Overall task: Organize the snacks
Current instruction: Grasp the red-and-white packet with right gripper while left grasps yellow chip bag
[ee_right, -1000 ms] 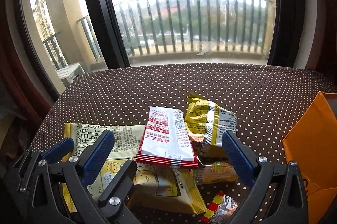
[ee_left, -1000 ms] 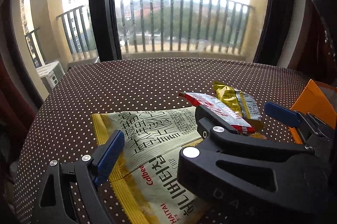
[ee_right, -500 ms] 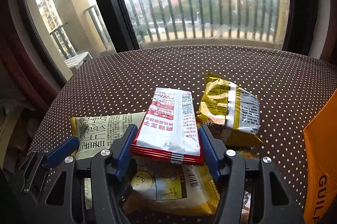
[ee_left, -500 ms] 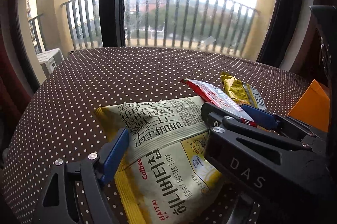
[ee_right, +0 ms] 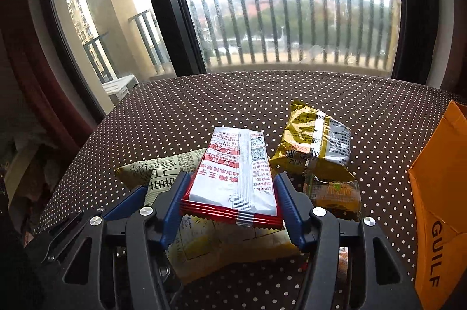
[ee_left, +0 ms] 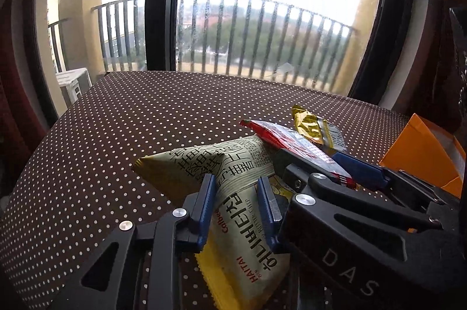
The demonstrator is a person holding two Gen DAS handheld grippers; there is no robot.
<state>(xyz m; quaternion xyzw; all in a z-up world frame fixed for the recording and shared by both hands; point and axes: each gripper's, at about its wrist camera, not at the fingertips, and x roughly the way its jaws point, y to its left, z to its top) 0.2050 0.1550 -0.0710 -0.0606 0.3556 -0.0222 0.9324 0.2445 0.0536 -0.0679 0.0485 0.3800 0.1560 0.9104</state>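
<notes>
Brown cloth with white dots covers the table (ee_right: 204,106), with an orange box (ee_right: 440,193) at its right edge. The cream chip bag (ee_left: 233,187) lies at the near left, puckered where the left gripper (ee_left: 237,210) pinches it between closed blue pads. On top of it rests the red packet (ee_right: 236,178), clamped at both side edges by the right gripper (ee_right: 230,210), and the gold bag (ee_right: 315,141) sits just right of the packet.
</notes>
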